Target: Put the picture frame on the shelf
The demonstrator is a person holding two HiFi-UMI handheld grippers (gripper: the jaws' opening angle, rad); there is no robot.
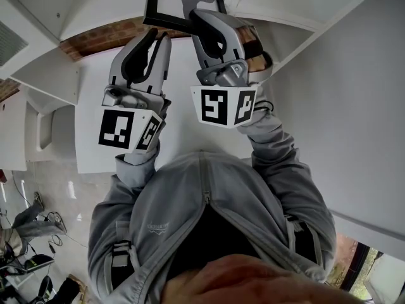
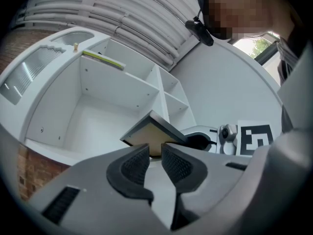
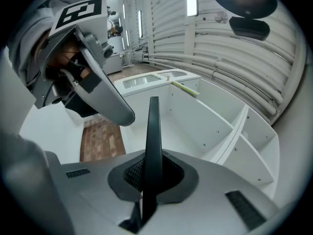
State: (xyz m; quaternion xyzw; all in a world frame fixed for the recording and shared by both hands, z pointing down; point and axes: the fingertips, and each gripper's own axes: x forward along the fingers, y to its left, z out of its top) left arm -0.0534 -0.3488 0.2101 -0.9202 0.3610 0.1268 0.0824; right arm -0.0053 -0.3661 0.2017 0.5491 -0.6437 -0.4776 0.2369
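Note:
The black picture frame (image 1: 183, 2), with a deer silhouette on white, is held up at the top of the head view. My right gripper (image 1: 201, 18) is shut on its lower edge; in the right gripper view the frame (image 3: 154, 131) stands edge-on between the pressed pads. My left gripper (image 1: 159, 38) is open just left of it and grips nothing. In the left gripper view a corner of the frame (image 2: 151, 133) hangs just past the parted fingertips of the left gripper (image 2: 155, 153). The white shelf unit (image 2: 122, 89), with open compartments, lies ahead of both grippers.
A thin yellow-green strip (image 2: 102, 58) lies on the shelf unit's top edge. Upright dividers (image 3: 234, 131) split the unit into compartments. A brick surface (image 1: 104, 37) shows beside the white boards. A white panel (image 1: 354, 106) runs along the right.

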